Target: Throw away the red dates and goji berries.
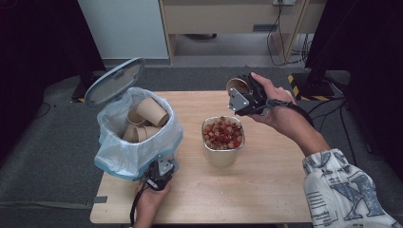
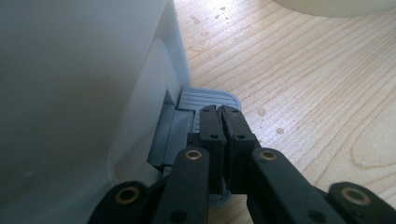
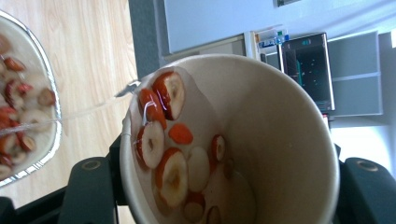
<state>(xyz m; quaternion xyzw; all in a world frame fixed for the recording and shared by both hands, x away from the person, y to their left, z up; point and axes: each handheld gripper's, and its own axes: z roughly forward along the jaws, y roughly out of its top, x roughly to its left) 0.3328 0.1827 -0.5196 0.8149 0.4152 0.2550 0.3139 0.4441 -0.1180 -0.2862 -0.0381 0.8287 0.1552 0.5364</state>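
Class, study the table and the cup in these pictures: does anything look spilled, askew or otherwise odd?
Yes. Droplets of liquid dot the wooden table beside the bin's pedal. The paper cup, clamped in the right gripper, is tipped sideways, and a thin stream pours from it toward the metal bowl.

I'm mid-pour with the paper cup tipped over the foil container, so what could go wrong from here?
1. The stream from the paper cup crosses open table; it could miss the foil container, and droplets already dot the wood.
2. Fruit slices could drop out suddenly and splash.
3. The left gripper might slip off the bin pedal.
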